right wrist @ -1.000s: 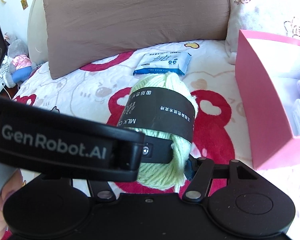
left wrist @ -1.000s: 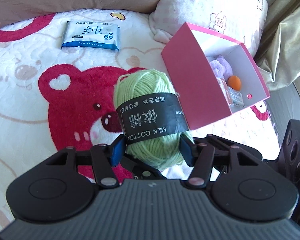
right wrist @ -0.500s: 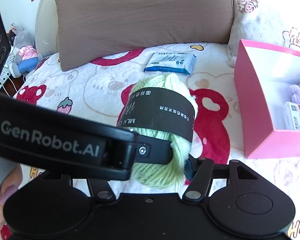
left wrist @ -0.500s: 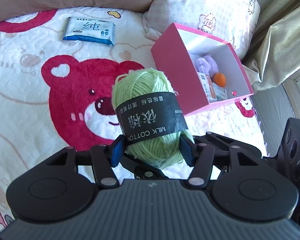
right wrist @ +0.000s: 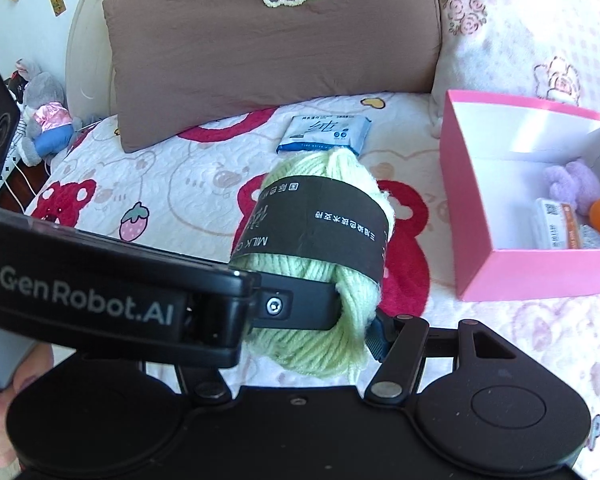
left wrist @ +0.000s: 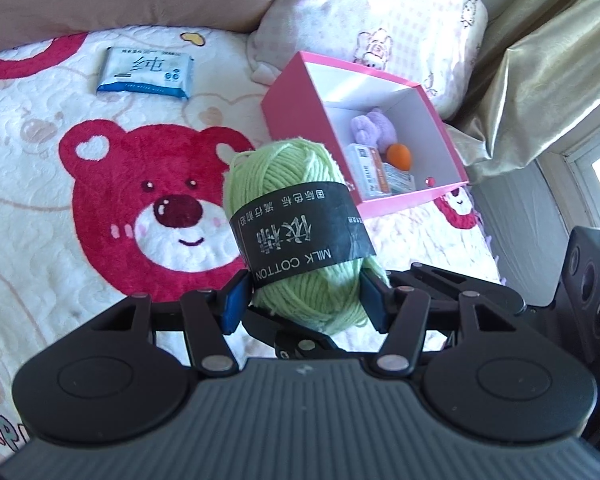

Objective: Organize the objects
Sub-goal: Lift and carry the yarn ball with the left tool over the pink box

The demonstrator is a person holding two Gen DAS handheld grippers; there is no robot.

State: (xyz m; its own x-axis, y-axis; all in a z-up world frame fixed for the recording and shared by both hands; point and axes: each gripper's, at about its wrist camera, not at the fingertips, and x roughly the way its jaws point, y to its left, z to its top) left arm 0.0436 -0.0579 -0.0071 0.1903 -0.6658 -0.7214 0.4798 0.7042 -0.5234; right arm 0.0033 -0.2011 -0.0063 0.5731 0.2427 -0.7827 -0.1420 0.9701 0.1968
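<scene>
My left gripper [left wrist: 304, 300] is shut on a light green yarn ball [left wrist: 296, 216] with a black "MILK COTTON" band, held in the air above the bed. The yarn also shows in the right wrist view [right wrist: 320, 264], low between my right gripper's fingers, with the left gripper's body crossing in front. My right gripper's [right wrist: 320, 336] left finger is hidden, so its state is unclear. A pink box [left wrist: 300, 120] lies beyond and right of the yarn; it holds a purple plush, an orange ball [left wrist: 399, 155] and small packets. It also shows in the right wrist view [right wrist: 460, 200].
A blue pack of wet wipes [left wrist: 146, 74] lies on the bear-print bedspread [left wrist: 100, 184] at the back left, also visible in the right wrist view [right wrist: 324, 134]. A brown pillow [right wrist: 276, 48] and a pink floral pillow [left wrist: 380, 12] line the headboard. A gold curtain [left wrist: 540, 80] hangs at the right.
Both grippers have risen and drawn back with the yarn; the bed, box and wipes look smaller and farther. The yarn stays held the same way.
</scene>
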